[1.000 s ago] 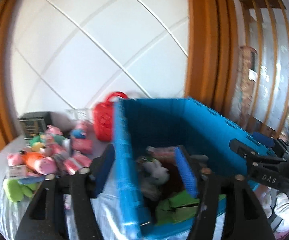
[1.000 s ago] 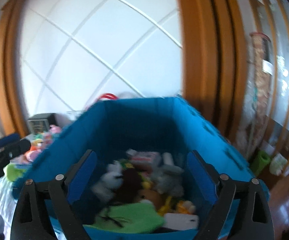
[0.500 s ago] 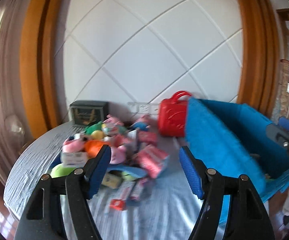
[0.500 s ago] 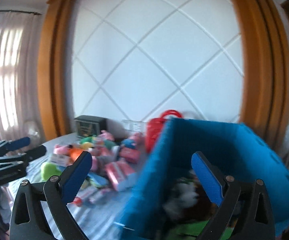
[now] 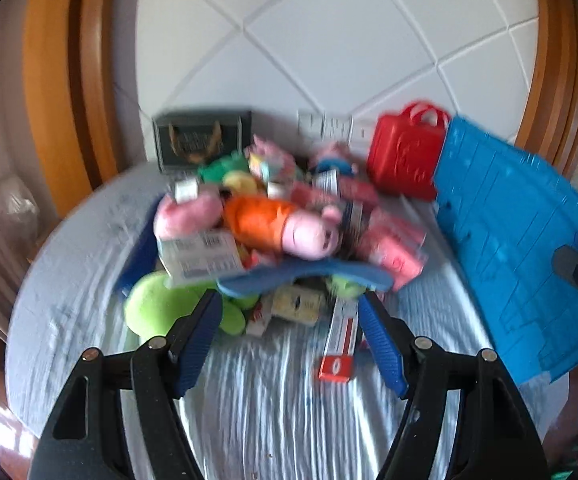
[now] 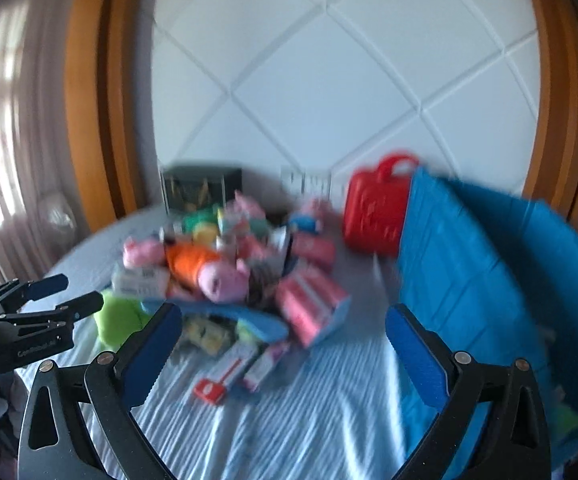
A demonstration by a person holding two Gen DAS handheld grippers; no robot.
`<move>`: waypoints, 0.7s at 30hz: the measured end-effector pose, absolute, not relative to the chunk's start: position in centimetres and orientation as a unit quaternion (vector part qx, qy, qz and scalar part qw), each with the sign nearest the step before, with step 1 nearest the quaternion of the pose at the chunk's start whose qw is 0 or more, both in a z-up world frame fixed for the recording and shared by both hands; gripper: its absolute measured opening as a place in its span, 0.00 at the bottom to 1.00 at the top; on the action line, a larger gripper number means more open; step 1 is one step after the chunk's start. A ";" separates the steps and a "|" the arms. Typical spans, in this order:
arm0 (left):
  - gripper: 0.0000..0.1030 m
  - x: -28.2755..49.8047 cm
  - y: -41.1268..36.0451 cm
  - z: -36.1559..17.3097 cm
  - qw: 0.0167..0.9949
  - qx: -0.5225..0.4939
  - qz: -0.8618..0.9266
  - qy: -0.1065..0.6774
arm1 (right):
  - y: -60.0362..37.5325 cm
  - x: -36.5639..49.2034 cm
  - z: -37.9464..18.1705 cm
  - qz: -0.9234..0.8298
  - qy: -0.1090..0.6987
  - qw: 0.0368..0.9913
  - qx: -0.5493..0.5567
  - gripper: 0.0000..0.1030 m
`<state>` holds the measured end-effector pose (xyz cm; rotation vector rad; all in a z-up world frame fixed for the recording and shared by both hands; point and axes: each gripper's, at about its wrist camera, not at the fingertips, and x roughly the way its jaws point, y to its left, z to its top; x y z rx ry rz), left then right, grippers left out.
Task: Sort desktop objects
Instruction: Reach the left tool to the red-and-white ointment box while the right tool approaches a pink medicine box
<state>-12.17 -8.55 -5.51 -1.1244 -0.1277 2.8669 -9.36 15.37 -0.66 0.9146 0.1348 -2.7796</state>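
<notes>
A pile of toys and packets lies on the grey-blue table (image 5: 273, 408): a pink pig plush in an orange dress (image 5: 285, 226), a green plush (image 5: 161, 308), a blue sole-shaped piece (image 5: 305, 276), pink packets (image 5: 393, 252) and a red-and-white long box (image 5: 341, 340). My left gripper (image 5: 289, 340) is open and empty, just short of the pile's front. My right gripper (image 6: 285, 352) is open and empty, in front of the long box (image 6: 225, 376) and the pig plush (image 6: 209, 272). The blue storage box (image 5: 521, 248) stands to the right, as the right wrist view (image 6: 489, 264) also shows.
A red toy case (image 5: 405, 160) stands against the blue box at the back. A dark box (image 5: 201, 140) sits at the back by the white wall. The left gripper (image 6: 41, 312) shows at the left of the right wrist view.
Both grippers have swung left from over the blue box to face the pile on the table, and have come closer to it. Both stay open and empty.
</notes>
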 end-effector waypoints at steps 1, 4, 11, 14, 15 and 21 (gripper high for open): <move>0.68 -13.3 -8.7 -7.0 0.034 -0.381 0.923 -0.047 | 15.1 -9.9 -1.5 -0.939 0.043 0.103 0.325 1.00; 0.68 -15.8 -8.5 -10.8 0.044 -0.416 0.907 -0.052 | 14.6 -12.7 -5.5 -0.918 0.039 0.098 0.381 1.00; 0.68 -21.2 -4.2 -19.4 0.093 -0.496 0.863 -0.019 | 15.2 -19.1 -15.4 -0.872 0.032 0.066 0.485 1.00; 0.68 -23.1 -1.9 -22.8 0.111 -0.525 0.843 -0.011 | 16.7 -20.4 -18.3 -0.857 0.015 0.050 0.512 1.00; 0.68 -23.5 -1.4 -23.6 0.113 -0.531 0.839 -0.009 | 17.3 -20.8 -19.2 -0.851 0.010 0.048 0.522 1.00; 0.68 -25.2 0.3 -26.5 0.108 -0.551 0.828 0.011 | 18.3 -22.3 -21.5 -0.835 -0.013 0.048 0.547 1.00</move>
